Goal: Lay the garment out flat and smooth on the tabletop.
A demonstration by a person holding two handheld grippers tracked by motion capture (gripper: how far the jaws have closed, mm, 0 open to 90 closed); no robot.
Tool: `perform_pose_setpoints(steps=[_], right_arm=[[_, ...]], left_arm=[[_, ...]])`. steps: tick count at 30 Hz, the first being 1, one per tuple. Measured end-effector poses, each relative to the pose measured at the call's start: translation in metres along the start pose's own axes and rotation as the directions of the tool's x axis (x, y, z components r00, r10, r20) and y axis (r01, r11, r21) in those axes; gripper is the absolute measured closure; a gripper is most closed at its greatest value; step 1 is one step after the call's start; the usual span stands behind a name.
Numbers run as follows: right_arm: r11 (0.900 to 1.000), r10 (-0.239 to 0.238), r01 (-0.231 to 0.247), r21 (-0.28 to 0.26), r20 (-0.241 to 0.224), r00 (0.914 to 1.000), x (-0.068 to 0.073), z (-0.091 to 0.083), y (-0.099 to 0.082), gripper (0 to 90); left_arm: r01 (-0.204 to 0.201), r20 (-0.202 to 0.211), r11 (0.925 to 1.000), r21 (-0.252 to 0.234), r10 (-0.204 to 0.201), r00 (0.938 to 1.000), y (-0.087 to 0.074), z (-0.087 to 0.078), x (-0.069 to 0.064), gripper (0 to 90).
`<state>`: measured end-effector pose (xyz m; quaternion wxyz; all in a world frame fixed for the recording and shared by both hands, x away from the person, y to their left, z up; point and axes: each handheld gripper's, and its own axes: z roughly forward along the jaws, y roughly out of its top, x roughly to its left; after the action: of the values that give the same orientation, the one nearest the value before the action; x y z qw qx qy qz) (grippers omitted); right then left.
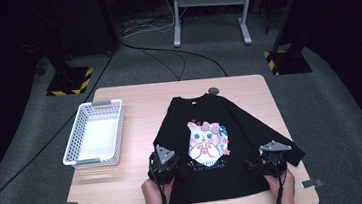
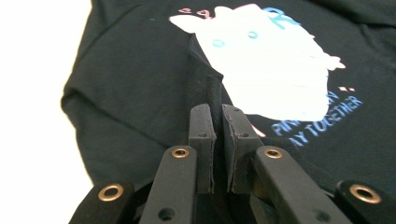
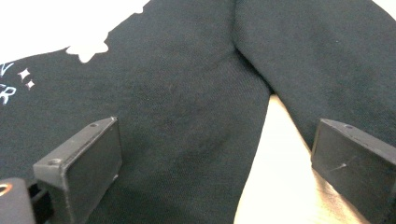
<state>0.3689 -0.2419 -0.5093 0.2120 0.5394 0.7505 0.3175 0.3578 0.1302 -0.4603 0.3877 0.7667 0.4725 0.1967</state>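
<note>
Wooden table [image 1: 133,94]: left gripper [image 2: 218,140] fingers pinch black sweatshirt [image 1: 231,127] sleeve fold; right gripper [image 3: 215,163] fingers wide over sweatshirt.

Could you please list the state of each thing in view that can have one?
Black sweatshirt: spread flat on the table, print up, left sleeve folded inward.
White basket: upright, empty.
Left gripper: shut on a fold of the sweatshirt's fabric.
Right gripper: open, jaws apart over the sweatshirt's right side.
</note>
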Motion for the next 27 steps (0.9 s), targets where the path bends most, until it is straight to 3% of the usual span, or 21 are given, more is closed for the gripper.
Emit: perform_pose_setpoints(steps=[15, 21, 27], right_arm=[[1.0, 0.002, -0.002, 0.0, 0.005, 1.0, 0.0, 0.0, 0.0, 1.5], [1.0, 0.002, -0.002, 0.0, 0.006, 1.0, 0.0, 0.0, 0.0, 1.5], [1.0, 0.003, -0.003, 0.001, 0.006, 1.0, 0.0, 0.0, 0.0, 1.5]], left_arm=[[0.101, -0.073, 0.9942, -0.039, -0.103, 0.992, -0.013, -0.023, 0.048, 82.7], [0.154, -0.089, 0.9866, -0.052, -0.159, 0.9833, -0.021, -0.03, 0.067, 82.6], [0.205, -0.127, 0.9773, -0.055, -0.21, 0.9694, -0.03, -0.036, 0.09, 82.6]])
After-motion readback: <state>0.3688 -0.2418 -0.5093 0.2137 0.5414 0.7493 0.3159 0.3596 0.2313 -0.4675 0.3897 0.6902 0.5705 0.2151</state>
